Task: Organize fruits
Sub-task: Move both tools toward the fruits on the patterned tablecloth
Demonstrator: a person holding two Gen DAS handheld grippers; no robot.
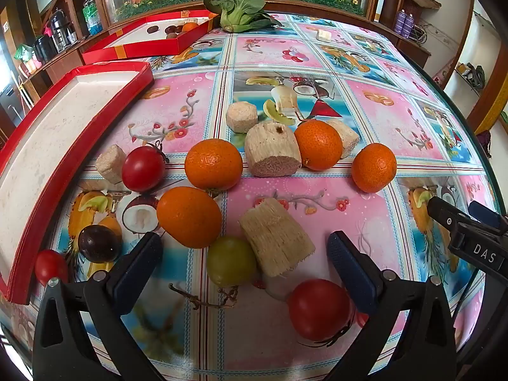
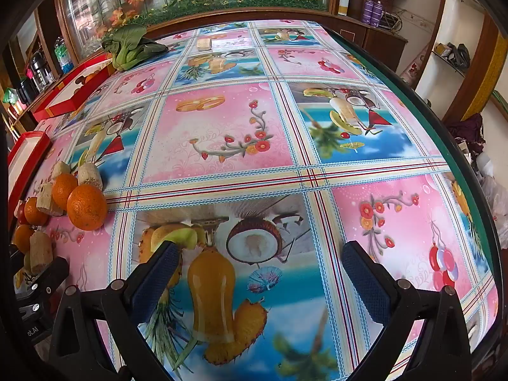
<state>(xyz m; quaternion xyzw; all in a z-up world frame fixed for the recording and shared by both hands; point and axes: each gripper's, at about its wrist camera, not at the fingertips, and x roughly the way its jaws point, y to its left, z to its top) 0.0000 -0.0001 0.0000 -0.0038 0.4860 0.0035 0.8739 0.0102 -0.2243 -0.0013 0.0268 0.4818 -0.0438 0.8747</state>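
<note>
My left gripper (image 1: 244, 254) is open and empty, low over a cluster of fruit on the patterned tablecloth. Between its fingers lie a green grape (image 1: 231, 261) and a pale sugarcane chunk (image 1: 276, 236). A red tomato (image 1: 319, 309) lies by the right finger. Several oranges, the nearest one (image 1: 189, 217), more sugarcane pieces (image 1: 272, 150), another tomato (image 1: 143, 168) and a dark plum (image 1: 99, 243) surround them. An empty red-rimmed tray (image 1: 47, 133) lies left. My right gripper (image 2: 257, 263) is open and empty over bare tablecloth; an orange (image 2: 86, 207) of the cluster shows far left.
A second red tray (image 1: 152, 36) at the back left holds a few fruits. A bok choy (image 1: 238, 8) lies at the far edge. The table's rim (image 2: 457, 146) curves on the right. A dry stem (image 1: 203, 298) lies near my left gripper.
</note>
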